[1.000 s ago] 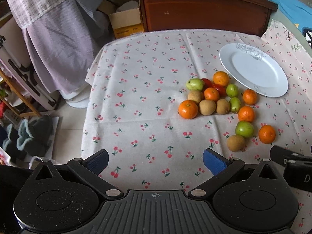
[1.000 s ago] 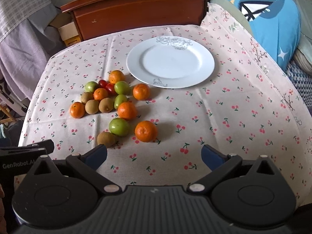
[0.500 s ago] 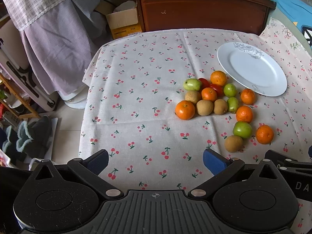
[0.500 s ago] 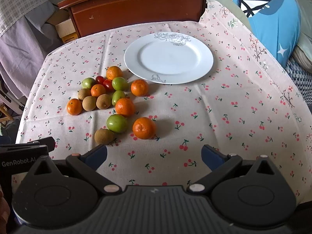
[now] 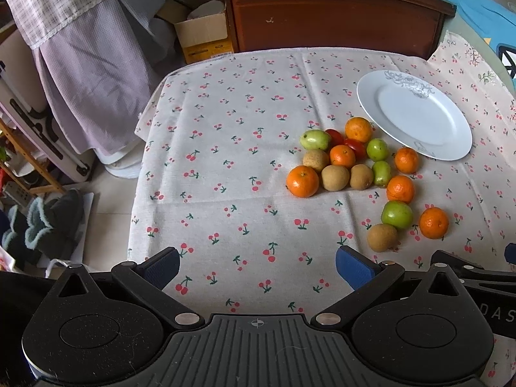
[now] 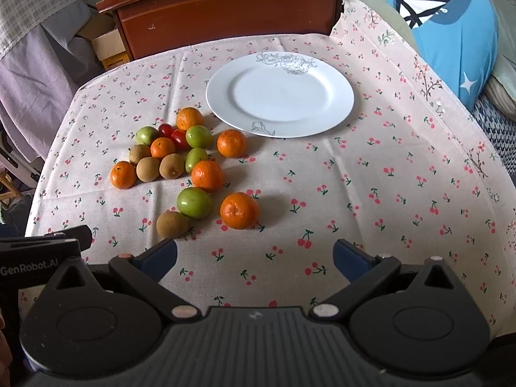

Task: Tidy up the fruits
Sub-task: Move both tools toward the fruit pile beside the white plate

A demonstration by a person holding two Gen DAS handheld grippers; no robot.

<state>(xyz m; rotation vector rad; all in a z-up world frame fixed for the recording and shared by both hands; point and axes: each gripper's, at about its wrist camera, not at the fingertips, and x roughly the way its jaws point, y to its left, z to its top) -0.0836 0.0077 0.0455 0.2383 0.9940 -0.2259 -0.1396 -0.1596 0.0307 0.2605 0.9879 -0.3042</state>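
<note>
Cotton cloth: white cherry-print tablecloth [image 6: 403,161] covers the table; it looks soft and could ruck under a sliding fruit.
Left gripper [image 5: 257,266]: blue-padded fingers spread wide, empty, hovering over bare cloth with the fruit pile ahead to its right.
Far-left fruit: round orange mandarin [image 6: 123,174] at the pile's left edge, beside three brown fuzzy kiwis [image 6: 148,169]; probably light, and firm enough for a grip across the middle.
Middle of pile: two small glossy red cherry tomatoes [image 6: 174,134] wedged between green plums; likely slippery and easily crushed, so a gentle pinch.
Near fruit: smooth green plum [image 6: 194,202] touching a brown kiwi [image 6: 172,224], with a large dimpled orange mandarin [image 6: 239,210] just beside them; the mandarin is easiest to reach.
Right gripper [image 6: 254,256]: fingers spread, empty, near that mandarin.
Plate: white floral-rimmed ceramic plate [image 6: 342,109], empty, behind the pile; fragile, so set fruit down softly.
</note>
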